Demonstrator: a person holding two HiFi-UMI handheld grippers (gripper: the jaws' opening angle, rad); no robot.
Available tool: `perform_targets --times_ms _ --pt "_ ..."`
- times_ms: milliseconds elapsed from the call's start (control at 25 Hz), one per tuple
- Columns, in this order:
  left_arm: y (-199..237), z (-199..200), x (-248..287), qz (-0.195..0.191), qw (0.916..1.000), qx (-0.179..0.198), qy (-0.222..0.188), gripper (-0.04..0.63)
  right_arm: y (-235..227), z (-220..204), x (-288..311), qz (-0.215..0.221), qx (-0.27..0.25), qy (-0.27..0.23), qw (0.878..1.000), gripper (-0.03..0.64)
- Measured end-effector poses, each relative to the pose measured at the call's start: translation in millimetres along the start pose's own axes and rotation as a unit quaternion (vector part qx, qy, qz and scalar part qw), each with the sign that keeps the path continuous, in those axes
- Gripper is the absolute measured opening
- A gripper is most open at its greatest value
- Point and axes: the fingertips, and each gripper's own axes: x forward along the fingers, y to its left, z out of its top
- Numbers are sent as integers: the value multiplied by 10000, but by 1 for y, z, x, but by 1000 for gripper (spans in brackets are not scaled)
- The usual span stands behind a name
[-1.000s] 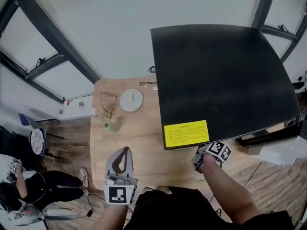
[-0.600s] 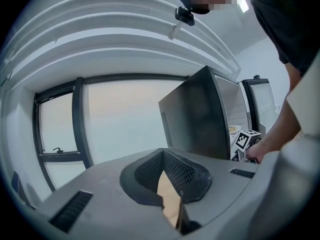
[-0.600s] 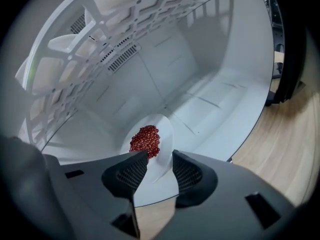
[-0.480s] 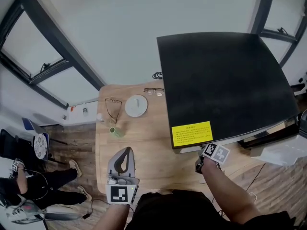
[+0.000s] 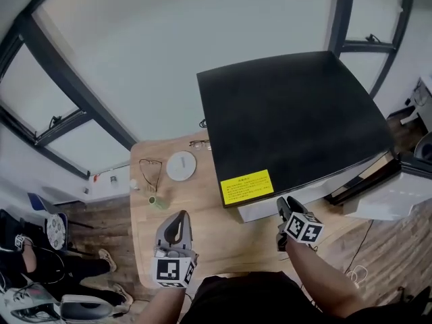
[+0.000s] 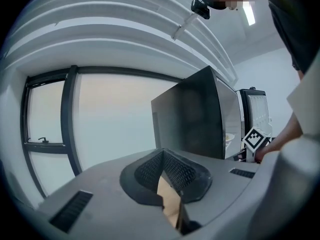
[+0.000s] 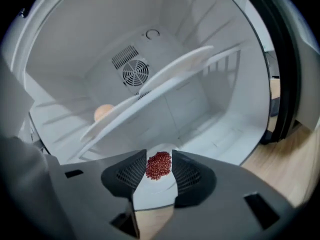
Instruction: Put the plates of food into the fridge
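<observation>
One plate [image 7: 156,189] of red beans [image 7: 159,165]: lies on the fridge [image 7: 215,119] floor, seen between the released, spread fingers of the right gripper [image 7: 159,160]. One left gripper [image 6: 162,156]: fingers clenched together, grasping nothing, held above the wooden desk [image 5: 223,231].

White fridge, red beans, grey jaws

Between the right gripper's [image 7: 159,170] dark grey, mesh-patterned pads [image 7: 190,176] shows a white plate [image 7: 155,190] with a heap of dark red beans [image 7: 159,163]. Ahead of it the fridge interior [image 7: 215,109] is plain white, with a pale orange item [image 7: 103,112] behind the white shelf [image 7: 150,91]. The fridge top [image 5: 290,113] is black with a yellow label [image 5: 246,185]. Under both grippers the table [image 5: 209,221] is light wood grain. The right gripper's cube [image 5: 302,228] bears black-and-white square markers. The left gripper [image 6: 163,151] is grey, with the same mesh on its pads. Ahead of it stands a green cup [image 5: 156,201].
</observation>
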Motion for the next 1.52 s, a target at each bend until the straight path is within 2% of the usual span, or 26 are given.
perform_targets --times_ms 200,280,360,520,680,1000,1520 --pt "-10 -1 9 -214 9995 -237 -42 3 6 23 -40 159 -876 -398 9952 128" --pt "-16 -5 11 -328 9984 -460 -30 3 18 32 -57 444 -1233 -539 9899 63" --pt "-22 -8 11 -388 9978 -545 -30 3 33 42 -73 712 -1659 -659 9814 43" --pt "-36 -12 5 -517 9969 -592 -64 3 58 63 -100 984 -2430 -953 9603 32" --pt "-47 -16 -2 -611 9969 -496 -79 3 72 69 -118 1032 -3104 -1031 9394 28" --pt "-37 -8 -14 -396 9984 -335 -221 3 64 75 -121 970 -2845 -1055 9479 20" --pt "-31 -22 -21 -278 9993 -254 -11 3 52 84 -106 904 -2687 -1037 9534 20"
